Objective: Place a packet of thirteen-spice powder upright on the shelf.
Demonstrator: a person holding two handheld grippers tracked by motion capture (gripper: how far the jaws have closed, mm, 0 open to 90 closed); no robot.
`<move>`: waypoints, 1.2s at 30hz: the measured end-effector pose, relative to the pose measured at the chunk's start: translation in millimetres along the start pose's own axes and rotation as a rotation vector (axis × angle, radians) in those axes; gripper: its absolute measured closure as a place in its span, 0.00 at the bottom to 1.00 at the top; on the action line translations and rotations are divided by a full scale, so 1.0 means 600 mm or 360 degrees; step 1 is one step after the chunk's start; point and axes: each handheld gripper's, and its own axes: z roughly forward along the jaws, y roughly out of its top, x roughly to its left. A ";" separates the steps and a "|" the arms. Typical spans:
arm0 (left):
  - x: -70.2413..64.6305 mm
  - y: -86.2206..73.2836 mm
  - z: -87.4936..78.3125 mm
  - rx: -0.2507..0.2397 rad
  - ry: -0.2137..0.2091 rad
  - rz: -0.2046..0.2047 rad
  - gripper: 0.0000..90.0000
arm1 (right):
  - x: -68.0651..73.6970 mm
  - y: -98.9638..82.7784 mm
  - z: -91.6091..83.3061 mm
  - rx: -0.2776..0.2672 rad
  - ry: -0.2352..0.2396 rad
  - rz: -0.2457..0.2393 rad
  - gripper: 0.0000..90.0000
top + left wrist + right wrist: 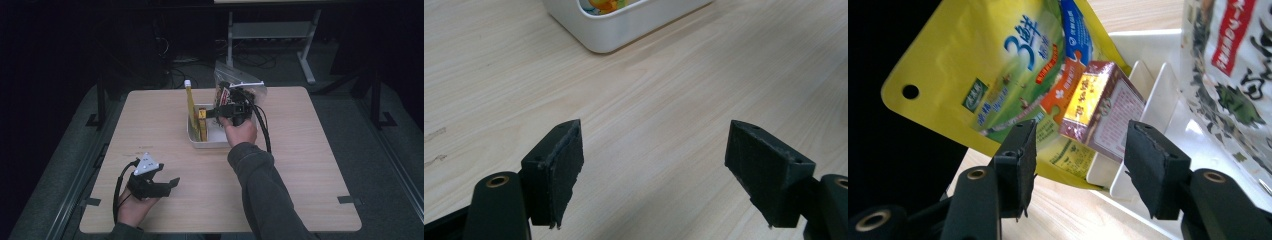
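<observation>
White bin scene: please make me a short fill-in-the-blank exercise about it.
1. The yellow pouch stands inside the white ____.
2. The small box leans against the ____ pouch.
3. The left gripper has its jaws ____ above the bare wooden table.
4. The right gripper holds ____.

Missing words: bin; yellow; open; nothing

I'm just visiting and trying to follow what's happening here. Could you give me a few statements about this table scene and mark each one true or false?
1. The left tool is open, above bare table. True.
2. The right tool is clamped on the small box. False: its jaws stand open, the box between and beyond them.
3. A yellow pouch stands in the white bin. True.
4. The bin sits on the floor. False: it is on the table.
</observation>
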 end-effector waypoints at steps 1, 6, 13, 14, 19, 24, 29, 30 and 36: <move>0.000 0.000 0.000 0.0002 -0.0001 -0.0001 0.25 | -0.002 -0.002 -0.001 0.0002 0.0006 0.0002 0.50; 0.002 -0.001 0.000 -0.0002 -0.0002 -0.0006 0.25 | -0.012 -0.011 -0.006 0.0004 0.0027 0.0009 0.49; 0.002 -0.002 -0.001 -0.0003 -0.0012 -0.0018 0.25 | -0.016 -0.022 -0.008 0.0022 0.0051 0.0002 0.47; 0.002 -0.002 -0.001 -0.0001 -0.0012 -0.0017 0.25 | -0.015 -0.023 -0.008 0.0026 0.0052 0.0000 0.47; 0.002 -0.003 0.001 0.0005 -0.0014 -0.0016 0.25 | -0.015 -0.029 -0.013 0.0030 0.0079 -0.0007 0.46; 0.003 -0.003 0.001 0.0007 -0.0016 -0.0019 0.25 | -0.021 -0.035 -0.020 0.0025 0.0099 0.0002 0.46; 0.003 -0.003 0.001 0.0013 -0.0016 -0.0014 0.24 | -0.024 -0.039 -0.027 0.0028 0.0110 -0.0002 0.46; 0.003 -0.004 0.001 0.0013 -0.0016 -0.0014 0.24 | -0.024 -0.039 -0.028 0.0029 0.0117 0.0000 0.46; 0.003 -0.004 0.002 0.0011 -0.0018 -0.0017 0.24 | -0.027 -0.044 -0.035 0.0033 0.0131 -0.0006 0.46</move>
